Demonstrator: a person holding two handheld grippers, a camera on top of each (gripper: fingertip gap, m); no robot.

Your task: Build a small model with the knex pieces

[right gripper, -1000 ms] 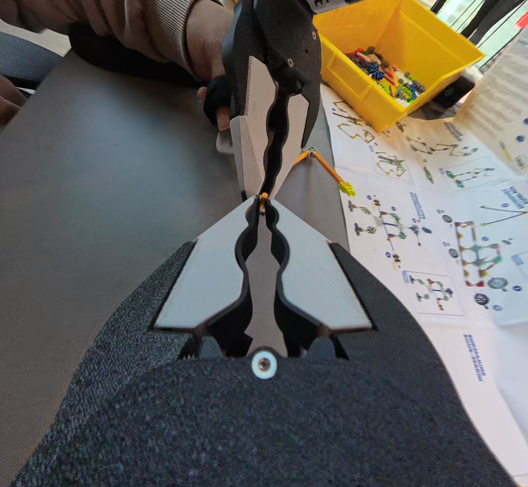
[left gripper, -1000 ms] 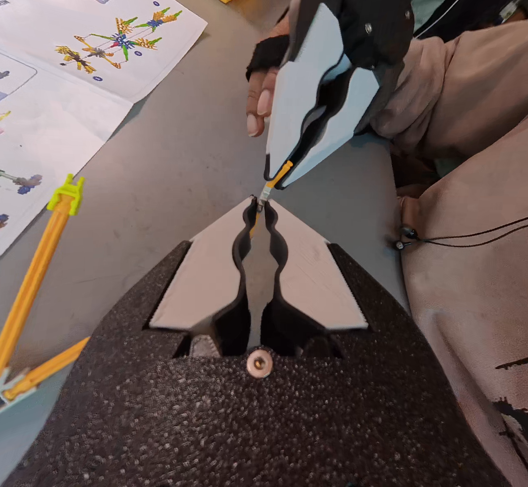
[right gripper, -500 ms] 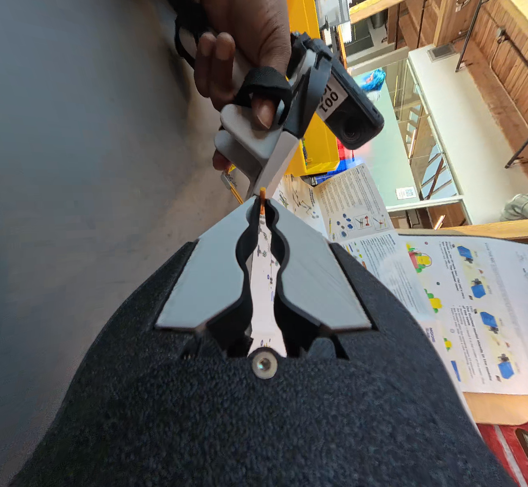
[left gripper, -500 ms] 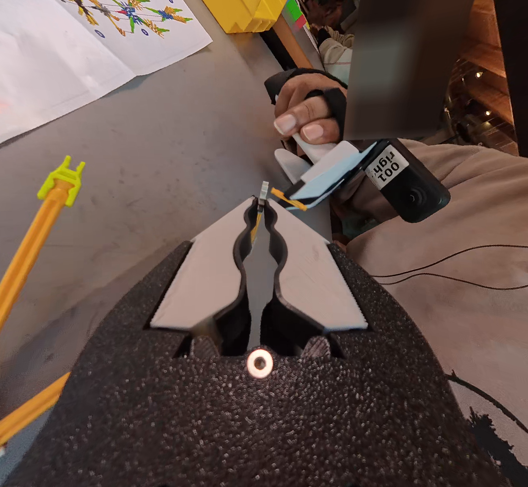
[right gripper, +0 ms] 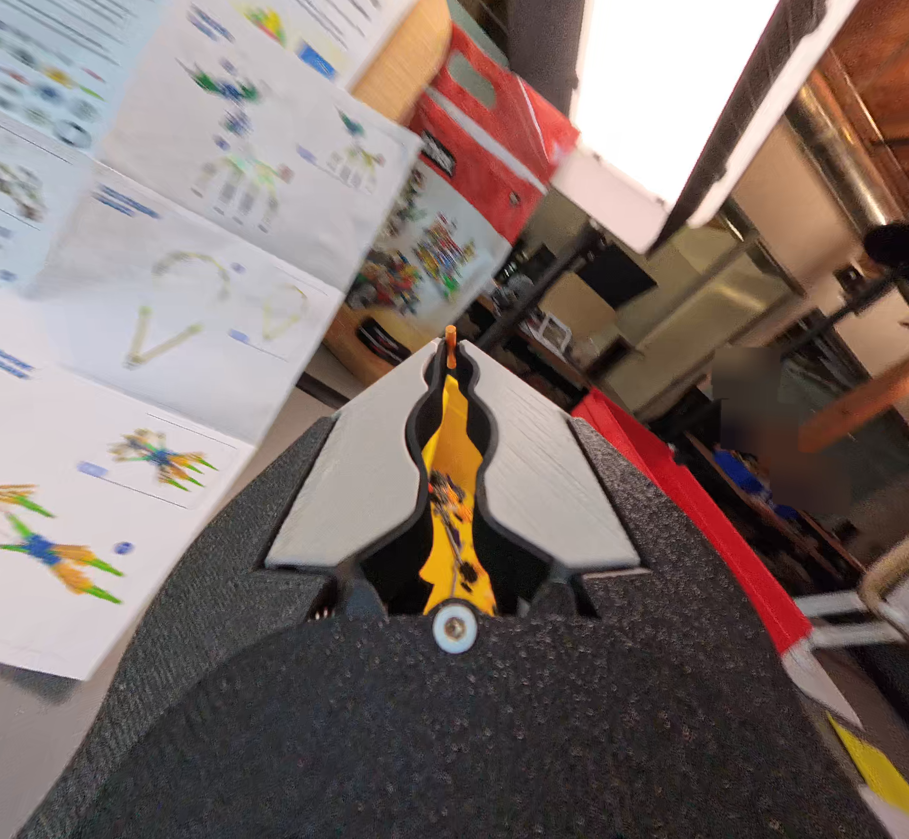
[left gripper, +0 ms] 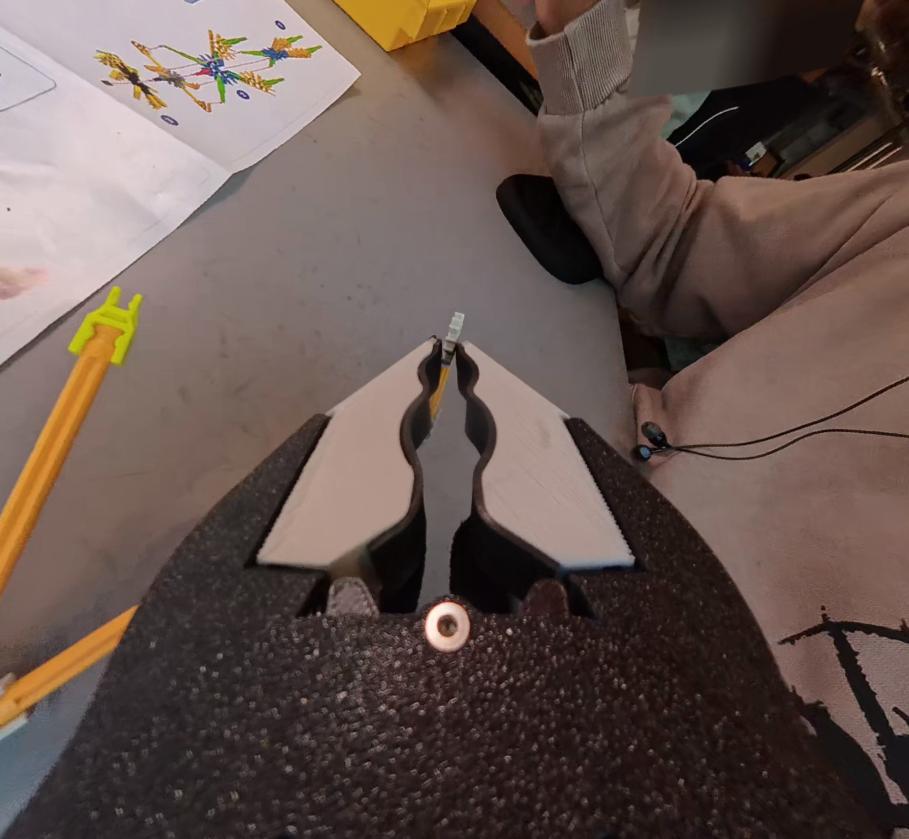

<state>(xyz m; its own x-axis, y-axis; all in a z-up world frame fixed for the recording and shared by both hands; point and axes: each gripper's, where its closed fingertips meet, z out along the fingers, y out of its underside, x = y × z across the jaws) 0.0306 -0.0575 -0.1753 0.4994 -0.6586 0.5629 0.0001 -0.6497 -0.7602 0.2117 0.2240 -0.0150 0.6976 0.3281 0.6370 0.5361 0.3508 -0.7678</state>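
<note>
Orange rod [right gripper: 450, 342] pinched in right hand-held gripper [right gripper: 449, 348] tips.

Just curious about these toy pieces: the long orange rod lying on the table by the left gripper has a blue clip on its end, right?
Not blue. In the left wrist view the clip capping the long orange rod on the table is yellow-green. It does lie beside the left gripper.

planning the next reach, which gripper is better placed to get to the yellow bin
Right, probably. The yellow bin shows between the jaws of the right gripper, so it hangs above. The left gripper sits low over the grey table, the bin far ahead. Right holds an orange peg, left a grey-tipped rod.
</note>
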